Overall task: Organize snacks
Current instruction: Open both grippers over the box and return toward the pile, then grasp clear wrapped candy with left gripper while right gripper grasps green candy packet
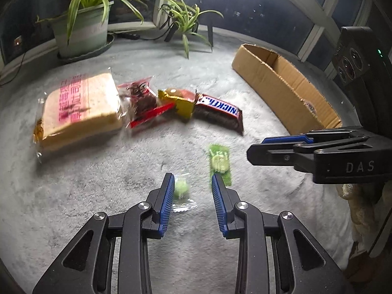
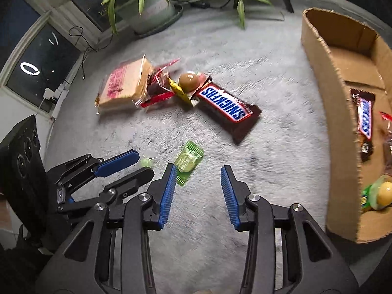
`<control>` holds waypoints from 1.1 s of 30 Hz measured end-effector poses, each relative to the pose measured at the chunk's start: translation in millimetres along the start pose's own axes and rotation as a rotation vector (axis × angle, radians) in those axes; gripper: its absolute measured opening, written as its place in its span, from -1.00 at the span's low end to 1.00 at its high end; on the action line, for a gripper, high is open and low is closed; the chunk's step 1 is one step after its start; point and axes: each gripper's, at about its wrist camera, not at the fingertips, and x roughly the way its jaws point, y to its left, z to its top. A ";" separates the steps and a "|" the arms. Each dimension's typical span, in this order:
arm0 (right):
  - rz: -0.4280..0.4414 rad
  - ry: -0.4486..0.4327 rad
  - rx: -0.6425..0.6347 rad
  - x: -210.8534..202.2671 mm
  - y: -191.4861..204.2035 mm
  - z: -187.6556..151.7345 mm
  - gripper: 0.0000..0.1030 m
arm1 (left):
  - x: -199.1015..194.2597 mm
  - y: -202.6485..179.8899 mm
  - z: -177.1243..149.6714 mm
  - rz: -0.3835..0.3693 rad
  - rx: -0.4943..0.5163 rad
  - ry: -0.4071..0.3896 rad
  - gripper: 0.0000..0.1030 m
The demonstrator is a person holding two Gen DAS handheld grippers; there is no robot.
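On the grey rug lie a wrapped bread loaf (image 1: 78,109), a red clear-wrapped snack (image 1: 143,104), a yellow-wrapped bun (image 1: 180,101) and a Snickers bar (image 1: 219,111). Nearer are a green packet (image 1: 219,163) and a small green candy in clear wrap (image 1: 181,191). My left gripper (image 1: 192,183) is open, just above the candy, which lies by its left finger. My right gripper (image 2: 199,174) is open and empty, with the green packet (image 2: 188,163) by its left finger; it also shows in the left wrist view (image 1: 254,152). A cardboard box (image 2: 328,78) at right holds a Snickers (image 2: 363,116) and other snacks.
Two potted plants (image 1: 82,27) stand at the rug's far edge by the windows, with cables and a power strip (image 1: 128,35) nearby. The box's long wall (image 1: 276,85) faces the snacks. The left gripper (image 2: 143,161) shows in the right wrist view.
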 end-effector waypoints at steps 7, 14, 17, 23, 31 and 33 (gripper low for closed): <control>-0.004 0.040 0.022 19.2 4.4 1.6 -0.30 | 9.2 4.0 -2.9 0.013 0.015 0.016 -0.46; -0.040 0.040 -0.005 26.8 16.1 6.1 -0.30 | 10.7 6.8 -2.8 0.052 0.045 0.009 -0.65; -0.062 0.040 -0.036 29.9 24.2 7.5 -0.30 | 9.4 8.9 -4.6 0.064 0.054 0.005 -0.65; -0.180 0.030 -0.156 36.9 48.7 5.1 -0.30 | 2.7 24.3 -10.0 0.072 -0.005 -0.013 -0.65; -0.275 0.032 -0.299 42.2 64.8 -0.7 -0.59 | -2.7 29.4 -15.8 0.079 -0.030 -0.021 -0.65; -0.260 0.032 -0.293 40.1 61.0 -1.0 -0.59 | -3.7 28.7 -17.1 0.075 -0.038 -0.024 -0.65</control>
